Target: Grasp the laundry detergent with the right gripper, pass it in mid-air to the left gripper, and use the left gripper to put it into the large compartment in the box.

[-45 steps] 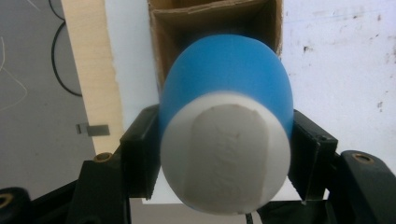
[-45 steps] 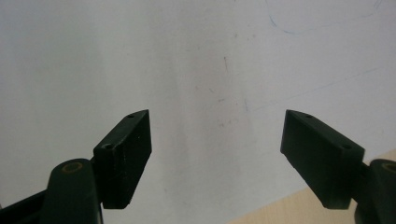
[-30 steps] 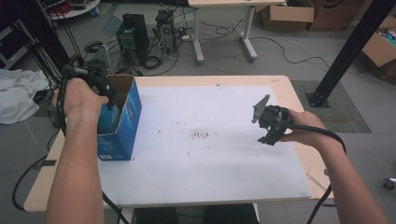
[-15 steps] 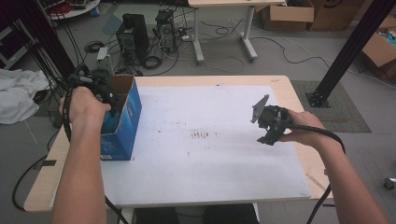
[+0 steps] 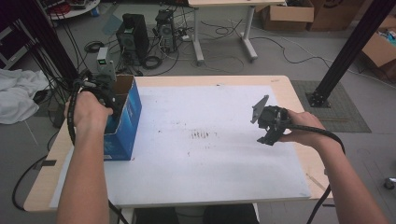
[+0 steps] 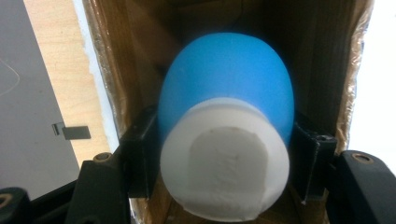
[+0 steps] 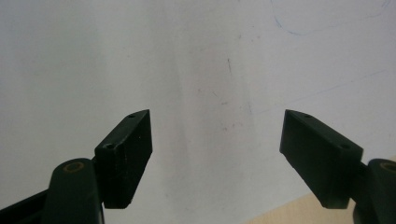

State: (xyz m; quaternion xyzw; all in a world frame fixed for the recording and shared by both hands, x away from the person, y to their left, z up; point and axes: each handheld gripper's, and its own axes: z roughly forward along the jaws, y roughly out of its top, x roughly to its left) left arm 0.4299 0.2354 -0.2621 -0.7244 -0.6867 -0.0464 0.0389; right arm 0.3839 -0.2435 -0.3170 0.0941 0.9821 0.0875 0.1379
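On the table (image 5: 210, 177) stands a blue box (image 5: 122, 122). Inside the box, the left gripper (image 6: 219, 154) fingers squeeze a blue-and-white egg-shaped object (image 6: 226, 140). It is better to lift it straight up, away from the cardboard walls. Far from the box, the right gripper (image 7: 217, 154) is open and empty.

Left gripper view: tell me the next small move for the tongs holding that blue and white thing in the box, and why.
Probably lift straight up. The left tongs are shut on the blue and white thing, which sits between the brown inner walls of the box, so a tilted pull could catch on a wall. The right tongs hang open over the white sheet, holding nothing.
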